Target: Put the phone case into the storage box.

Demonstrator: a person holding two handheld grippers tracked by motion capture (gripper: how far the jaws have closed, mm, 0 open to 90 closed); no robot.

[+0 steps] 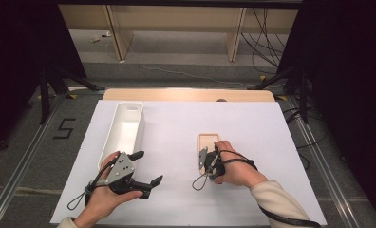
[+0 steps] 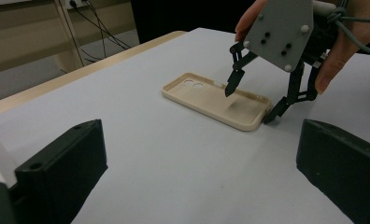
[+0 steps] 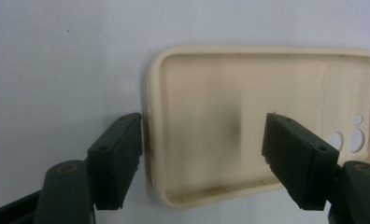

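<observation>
My right gripper [image 1: 206,156] stands over the near end of the beige phone case [image 3: 248,116] — jaws wide, one outside its rim, one inside, not pressing. My left gripper [image 1: 145,167] gapes empty, well apart from the case, beside the white bin [image 1: 124,128].

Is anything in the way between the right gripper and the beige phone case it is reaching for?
Nothing visible is. The right gripper stands directly over the near end of the phone case, one jaw outside the end wall, the other over the inside. Its pads do not yet press on the case. Only bare white table surrounds it.
</observation>
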